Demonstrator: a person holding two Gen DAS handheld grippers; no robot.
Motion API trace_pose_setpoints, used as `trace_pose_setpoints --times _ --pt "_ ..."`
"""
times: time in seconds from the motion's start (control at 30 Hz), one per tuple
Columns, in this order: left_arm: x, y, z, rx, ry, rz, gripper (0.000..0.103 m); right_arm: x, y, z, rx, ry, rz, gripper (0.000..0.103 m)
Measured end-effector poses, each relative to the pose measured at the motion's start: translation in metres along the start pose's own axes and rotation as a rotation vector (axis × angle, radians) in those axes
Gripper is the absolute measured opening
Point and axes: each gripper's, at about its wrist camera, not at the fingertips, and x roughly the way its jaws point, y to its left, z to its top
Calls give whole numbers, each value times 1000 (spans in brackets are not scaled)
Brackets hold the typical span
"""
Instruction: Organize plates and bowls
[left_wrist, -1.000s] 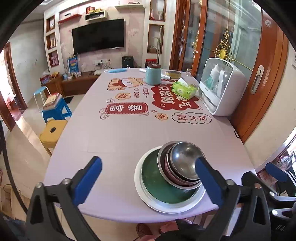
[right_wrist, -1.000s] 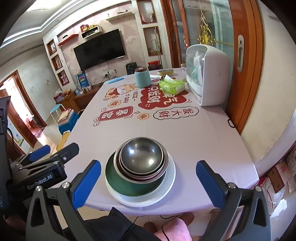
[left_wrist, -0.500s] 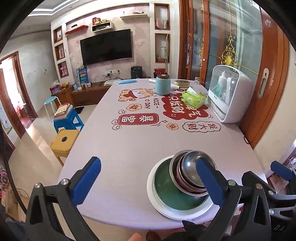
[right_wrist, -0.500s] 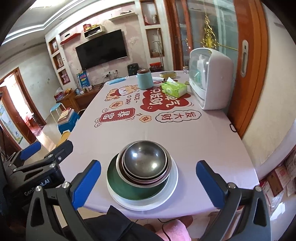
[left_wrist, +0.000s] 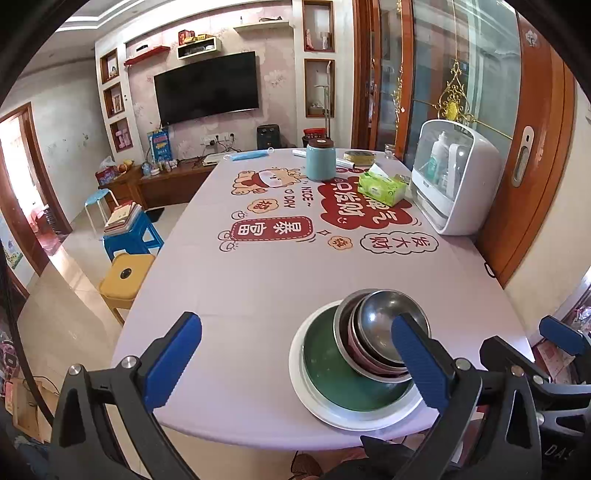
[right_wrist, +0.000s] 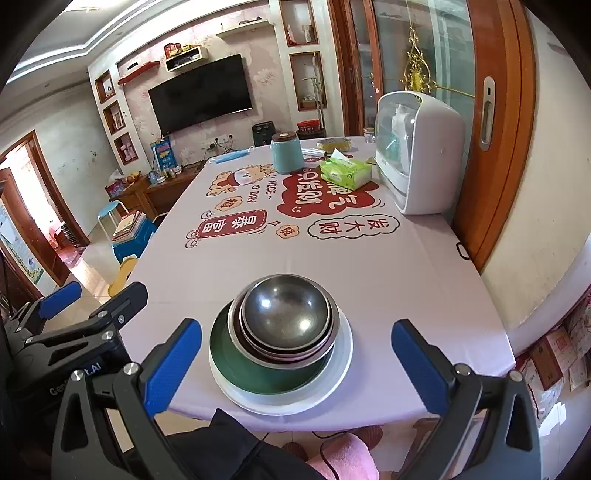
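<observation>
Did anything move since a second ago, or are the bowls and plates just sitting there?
Only the grippers moved. The left gripper swung left, so the stack sits further right in its view. The right gripper lifted and backed off a little. Neither took hold of anything; both stay open. The steel bowls still sit nested on the green plate and white plate, untouched.

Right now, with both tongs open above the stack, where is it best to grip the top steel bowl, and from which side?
Probably the thin rim of the top steel bowl, taken from above on its right side by the right tongs. It sits nested inside other bowls, so its wall is hidden; only the rim stands free. The right side lies toward open table, away from the left tongs.
</observation>
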Motion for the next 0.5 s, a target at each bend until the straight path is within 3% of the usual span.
trace_pose_setpoints --times 0.5 --pt "0 -5 -3 10 12 -6 102 2 -7 -3 20 15 -6 103"
